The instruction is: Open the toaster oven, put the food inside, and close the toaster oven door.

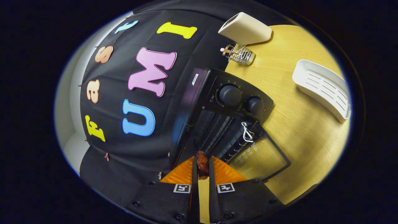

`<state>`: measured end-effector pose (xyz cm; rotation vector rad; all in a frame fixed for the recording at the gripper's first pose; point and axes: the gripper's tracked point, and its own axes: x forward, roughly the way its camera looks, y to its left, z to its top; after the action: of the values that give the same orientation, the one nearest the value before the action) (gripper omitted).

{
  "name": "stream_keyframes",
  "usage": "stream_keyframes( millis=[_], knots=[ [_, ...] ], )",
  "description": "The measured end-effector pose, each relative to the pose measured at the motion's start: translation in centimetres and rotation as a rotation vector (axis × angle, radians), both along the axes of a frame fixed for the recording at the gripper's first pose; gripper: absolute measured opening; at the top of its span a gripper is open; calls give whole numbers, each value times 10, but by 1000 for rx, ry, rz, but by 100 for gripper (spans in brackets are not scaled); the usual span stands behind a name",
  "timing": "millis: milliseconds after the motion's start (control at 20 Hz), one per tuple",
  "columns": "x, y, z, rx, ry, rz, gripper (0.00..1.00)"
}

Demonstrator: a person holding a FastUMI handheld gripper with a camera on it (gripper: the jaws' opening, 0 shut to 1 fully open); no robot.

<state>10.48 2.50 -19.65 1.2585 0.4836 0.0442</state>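
Observation:
A black toaster oven (217,102) stands on the wooden table, seen tilted, with two round knobs (230,95) on its control panel. Its glass door (264,155) hangs open and lies flat toward the table, a white cord (247,132) tied at its handle. The wire rack (217,130) inside shows through the opening. My gripper (202,166) is shut on a reddish-brown piece of food (202,165), both fingers pressing its sides. The food sits just in front of the oven's opening, at the near edge of the rack.
A white slotted tray (323,88) lies on the wooden table (298,124) beyond the oven. A wire holder (241,54) and a cream box (245,28) stand at the table's far edge by the black cloth wall.

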Motion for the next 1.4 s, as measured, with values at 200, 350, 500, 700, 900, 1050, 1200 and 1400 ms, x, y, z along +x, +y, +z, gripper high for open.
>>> stream_keyframes(
  millis=[200,350,500,700,900,1050,1200,1400],
  knots=[
    [31,14,-28,-24,-21,-58,16],
    [50,20,-46,-40,-24,-97,16],
    [62,12,-59,-122,-13,-141,16],
    [70,15,-57,-253,-18,-108,16],
    [64,16,-61,-422,-12,-63,22],
    [54,18,-67,-515,-10,-17,36],
    [42,26,-63,-599,-38,48,61],
    [31,43,-55,-796,-94,168,98]
  ],
)
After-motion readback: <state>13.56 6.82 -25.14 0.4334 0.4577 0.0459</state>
